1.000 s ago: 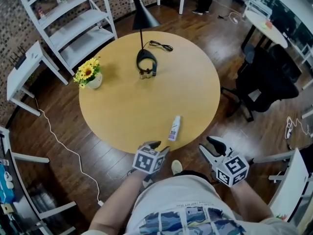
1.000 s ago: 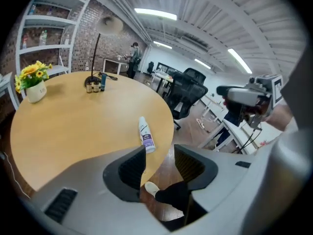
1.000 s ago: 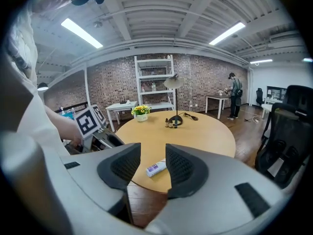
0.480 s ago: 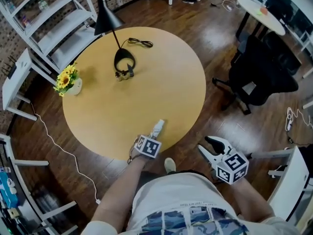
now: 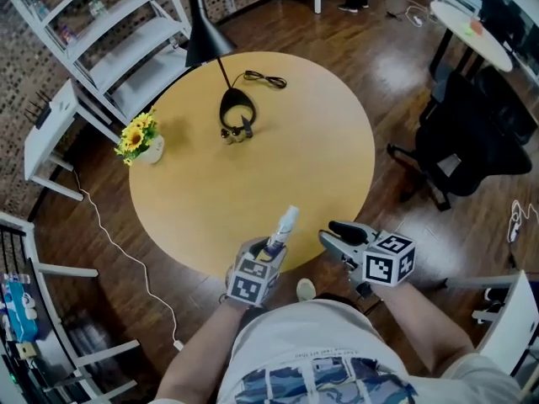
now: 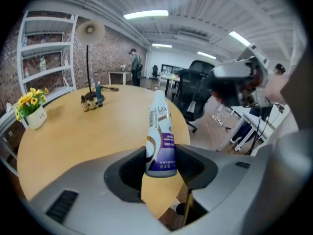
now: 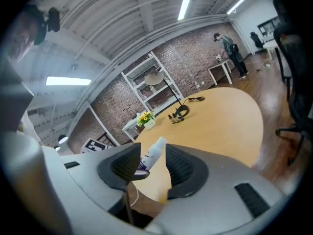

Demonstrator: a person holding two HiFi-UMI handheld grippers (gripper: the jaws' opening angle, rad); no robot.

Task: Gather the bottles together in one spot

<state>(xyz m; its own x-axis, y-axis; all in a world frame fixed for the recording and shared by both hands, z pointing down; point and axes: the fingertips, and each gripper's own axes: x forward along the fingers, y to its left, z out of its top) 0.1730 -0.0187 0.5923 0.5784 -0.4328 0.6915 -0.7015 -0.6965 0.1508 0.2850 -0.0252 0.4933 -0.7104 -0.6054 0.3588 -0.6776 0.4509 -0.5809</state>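
Left gripper (image 5: 269, 252) is clamping the bottle (image 5: 285, 224) by its bottom end, over the table's (image 5: 295, 150) near edge. Right gripper (image 5: 337, 236) is idling, jaws apart, empty. Risk: the bottle is tilting and may pivot out while travelling to the small bottles (image 5: 236, 133).

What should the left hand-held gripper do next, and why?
Probably carry the white-and-purple bottle over to the small bottles by the lamp base: the left hand-held gripper grips it at the near edge of the table, far from them.
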